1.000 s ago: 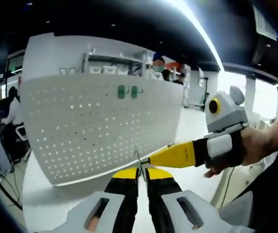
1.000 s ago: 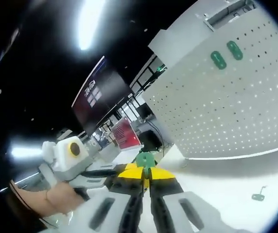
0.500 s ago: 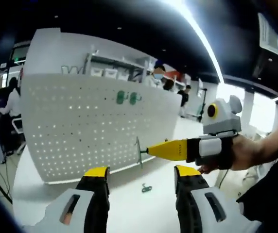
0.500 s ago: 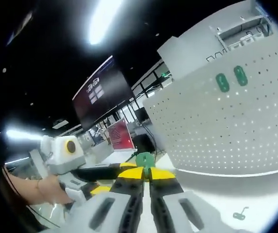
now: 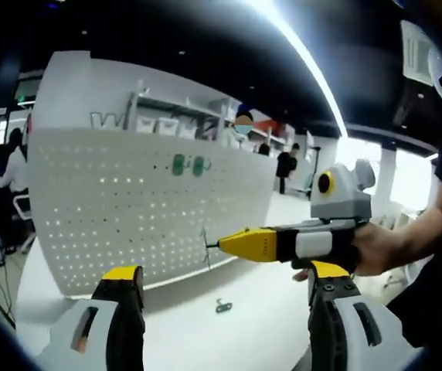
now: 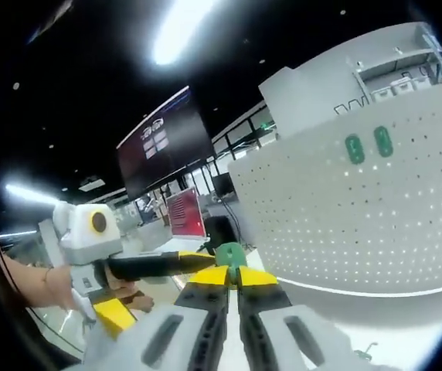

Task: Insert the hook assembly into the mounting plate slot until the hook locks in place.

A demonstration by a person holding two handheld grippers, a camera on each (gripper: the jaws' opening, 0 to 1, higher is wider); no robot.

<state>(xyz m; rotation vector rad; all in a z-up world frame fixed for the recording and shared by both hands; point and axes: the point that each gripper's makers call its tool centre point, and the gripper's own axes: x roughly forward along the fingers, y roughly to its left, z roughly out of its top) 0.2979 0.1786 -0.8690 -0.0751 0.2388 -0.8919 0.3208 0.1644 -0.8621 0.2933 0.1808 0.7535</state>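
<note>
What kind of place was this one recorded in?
Probably an open-plan office or lab: a white pegboard stands on a white table, a big wall screen hangs under strip lights, and people stand behind.

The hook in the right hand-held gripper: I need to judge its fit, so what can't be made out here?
- Hook, right gripper view: its lower part is hidden between the shut jaws.
- Hook, left gripper view: too thin and small for its shape to be read.
- Small part on the table: too small to identify.
- Pegboard bottom edge: blurred.
</note>
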